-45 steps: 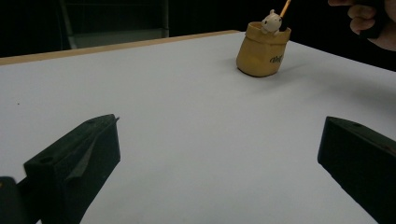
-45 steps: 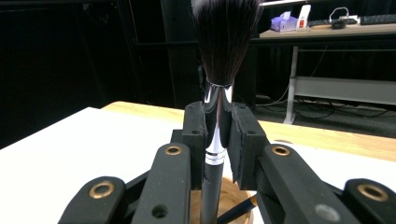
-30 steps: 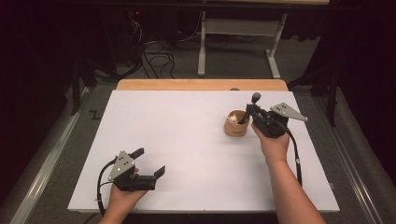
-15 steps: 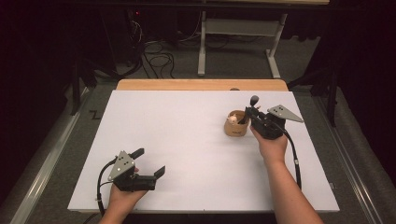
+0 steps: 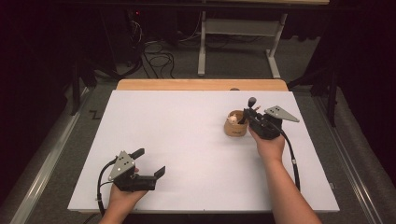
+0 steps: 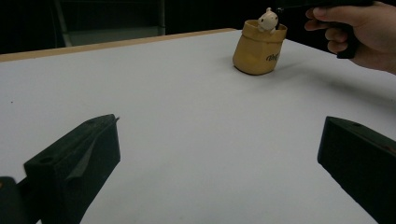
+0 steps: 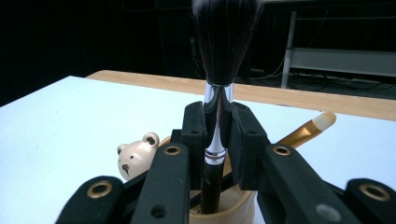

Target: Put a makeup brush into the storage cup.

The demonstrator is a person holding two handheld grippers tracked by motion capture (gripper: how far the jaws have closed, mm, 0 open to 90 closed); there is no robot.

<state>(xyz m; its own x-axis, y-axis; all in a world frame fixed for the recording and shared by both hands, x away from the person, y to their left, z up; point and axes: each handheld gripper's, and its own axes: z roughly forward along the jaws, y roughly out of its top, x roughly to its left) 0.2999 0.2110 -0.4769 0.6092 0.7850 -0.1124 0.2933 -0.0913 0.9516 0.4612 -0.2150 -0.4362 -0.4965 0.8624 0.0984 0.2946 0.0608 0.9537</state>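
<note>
A small tan cup (image 5: 235, 124) with a bear figure (image 7: 136, 160) on its rim stands on the white table (image 5: 187, 140) at the right. My right gripper (image 5: 248, 115) is shut on a black makeup brush (image 7: 218, 93) that stands upright, bristles up, with its handle reaching down into the cup (image 7: 229, 207). A gold-handled brush (image 7: 308, 129) leans in the same cup. My left gripper (image 5: 150, 162) rests open near the table's front left edge, nothing between its jaws. The left gripper view has the cup (image 6: 259, 48) far ahead, with the other hand beside it.
A wooden strip (image 5: 201, 84) runs along the table's far edge. Beyond it are a white metal frame (image 5: 238, 42) and cables (image 5: 154, 56) on the dark floor. A wide stretch of white tabletop lies between the two grippers.
</note>
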